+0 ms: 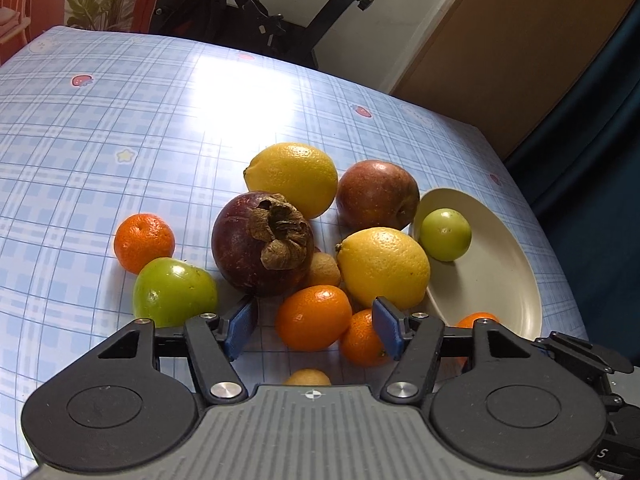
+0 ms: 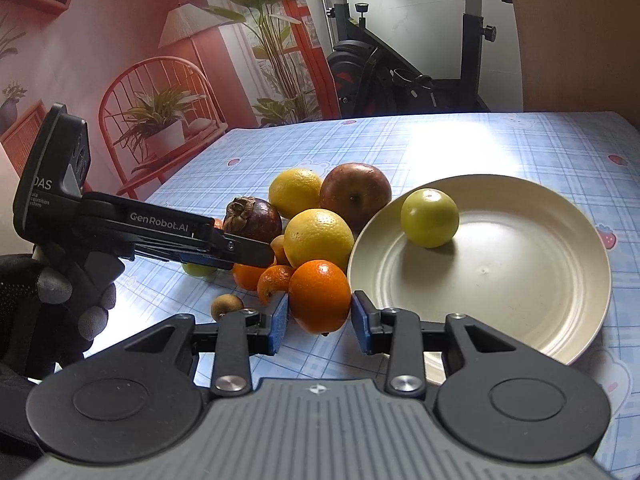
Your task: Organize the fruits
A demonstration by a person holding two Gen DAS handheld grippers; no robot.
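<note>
right gripper (image 2: 319, 322) was clamped on a tangerine (image 2: 319, 295) at the plate's (image 2: 520, 320) 9 o'clock rim, left gripper (image 1: 316, 330) apart over the pile; a loose pinch could roll it off.

Fruit pile (image 2: 316, 236) on table (image 2: 500, 140), left of plate (image 2: 520, 280); one round fruit (image 2: 430, 217) on plate.

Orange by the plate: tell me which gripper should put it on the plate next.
Right. The right gripper already has that orange between its blue pads, with the plate just beside it. The left gripper stands open over the fruit pile, farther from the plate.
</note>
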